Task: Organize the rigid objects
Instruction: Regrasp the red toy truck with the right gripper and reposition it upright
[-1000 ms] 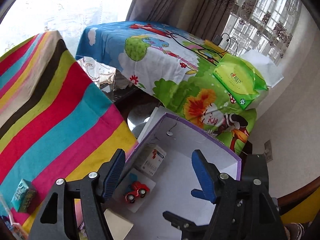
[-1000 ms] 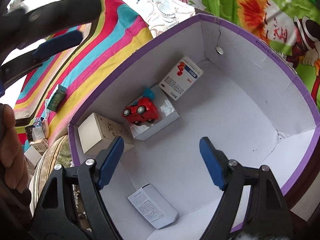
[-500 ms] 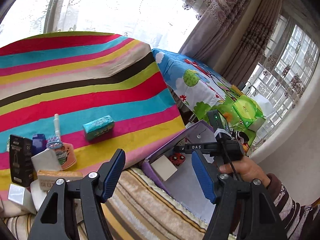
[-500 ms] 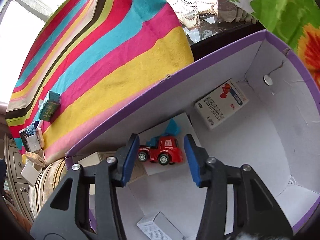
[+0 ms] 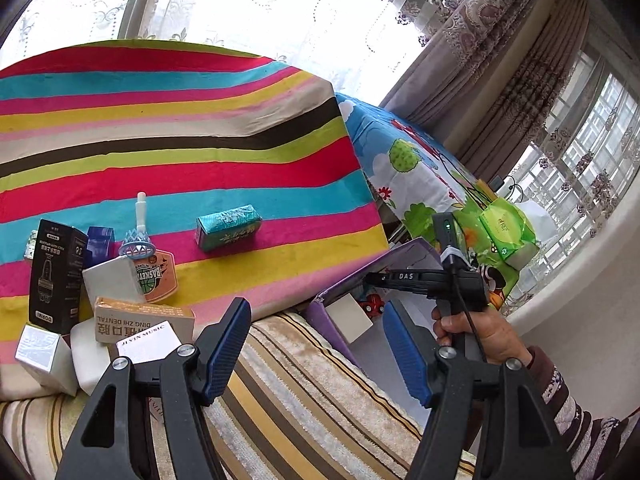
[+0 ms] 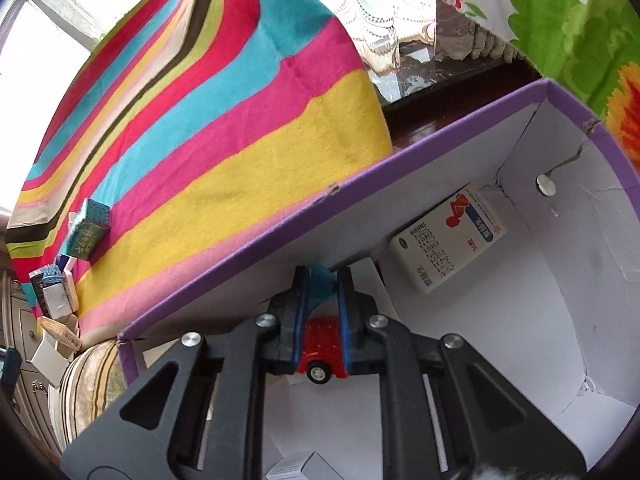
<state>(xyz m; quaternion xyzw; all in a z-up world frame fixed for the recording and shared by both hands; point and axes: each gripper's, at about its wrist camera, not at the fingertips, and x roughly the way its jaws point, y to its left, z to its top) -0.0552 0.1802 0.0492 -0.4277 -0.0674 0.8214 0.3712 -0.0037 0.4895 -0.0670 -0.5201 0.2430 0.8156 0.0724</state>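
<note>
Inside the purple box point(image 6: 280, 224), my right gripper point(image 6: 323, 280) is shut on the red toy truck point(image 6: 322, 340), its blue pads pressing both sides of the cab. A white medicine box point(image 6: 448, 240) lies in the box's far corner. My left gripper point(image 5: 316, 312) hangs open over the striped sofa cushion with nothing between its fingers. Left of it is a pile of items: a black box point(image 5: 56, 276), a tan dental box point(image 5: 140, 320) and a basketball hoop toy point(image 5: 154, 272). A teal box point(image 5: 228, 226) lies alone on the striped blanket. In the left wrist view the purple box point(image 5: 356, 276) holds the truck point(image 5: 370, 306).
A hand point(image 5: 480, 328) holds the right gripper's handle over the box. A green tissue pack point(image 5: 504, 232) sits on the cartoon-print cloth behind. A small white carton point(image 6: 304, 470) lies at the box's near end. Curtained windows stand at the back.
My right gripper moved onto the toy truck and its jaws closed on it. My left gripper swung left, away from the purple box, to face the sofa pile, staying open.
</note>
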